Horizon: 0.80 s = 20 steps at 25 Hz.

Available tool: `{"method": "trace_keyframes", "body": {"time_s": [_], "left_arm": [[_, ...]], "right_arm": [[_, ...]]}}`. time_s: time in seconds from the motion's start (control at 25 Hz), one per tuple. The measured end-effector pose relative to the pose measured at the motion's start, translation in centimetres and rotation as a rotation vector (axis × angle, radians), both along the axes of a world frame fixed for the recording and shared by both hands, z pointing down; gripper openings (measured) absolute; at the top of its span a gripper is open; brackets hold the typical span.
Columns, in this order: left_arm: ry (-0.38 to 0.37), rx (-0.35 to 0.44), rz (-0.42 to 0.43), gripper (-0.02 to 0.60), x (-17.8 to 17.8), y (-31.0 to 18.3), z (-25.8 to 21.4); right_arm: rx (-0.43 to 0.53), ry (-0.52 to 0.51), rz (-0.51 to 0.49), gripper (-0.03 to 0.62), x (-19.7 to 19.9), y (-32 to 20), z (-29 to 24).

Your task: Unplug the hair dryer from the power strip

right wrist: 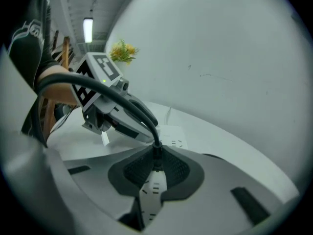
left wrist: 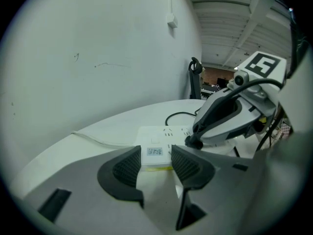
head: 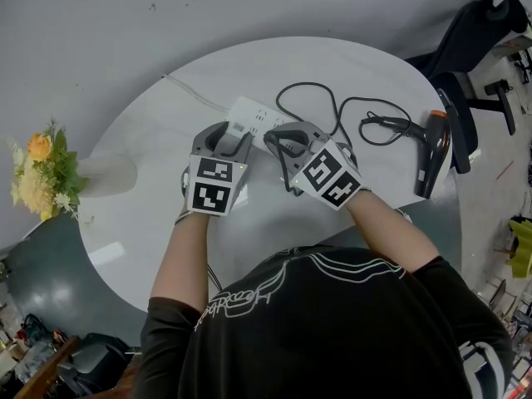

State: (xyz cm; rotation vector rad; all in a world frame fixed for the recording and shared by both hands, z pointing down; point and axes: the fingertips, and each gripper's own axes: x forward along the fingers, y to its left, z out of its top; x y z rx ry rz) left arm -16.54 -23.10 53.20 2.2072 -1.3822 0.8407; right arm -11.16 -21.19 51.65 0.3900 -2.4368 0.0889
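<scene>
Left gripper (left wrist: 156, 161) clamps the power strip (head: 254, 115), apparently bracing it. Right gripper (right wrist: 156, 170), at its three o'clock, pinches the black plug (right wrist: 157, 153) for pulling. The hair dryer (head: 433, 151) lies farther toward three o'clock.

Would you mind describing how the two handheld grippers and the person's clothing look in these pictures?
Both the left gripper and right gripper have light grey, rounded plastic shells and two jaws lined with dark ribbed pads. Each carries a white cube printed with black square markers. The person wears a black short-sleeved shirt with white line print.
</scene>
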Motion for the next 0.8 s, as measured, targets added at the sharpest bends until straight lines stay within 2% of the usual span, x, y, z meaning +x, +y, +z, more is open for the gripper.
{"method": "trace_keyframes", "body": {"time_s": [0.16, 0.28, 0.68, 0.8], "left_arm": [[0.002, 0.009, 0.006, 0.193, 0.0, 0.0, 0.0], [0.003, 0.015, 0.006, 0.192, 0.0, -0.1, 0.0], [-0.007, -0.016, -0.003, 0.193, 0.1, -0.1, 0.0], [-0.012, -0.017, 0.001, 0.192, 0.2, -0.2, 0.1]], "right_arm": [[-0.127, -0.079, 0.105, 0.033, 0.4, -0.8, -0.1], [-0.17, -0.096, 0.121, 0.034, 0.5, -1.0, 0.1], [0.002, 0.004, 0.004, 0.032, 0.0, 0.2, -0.5], [-0.029, -0.01, 0.023, 0.032, 0.2, 0.0, -0.3]]}}
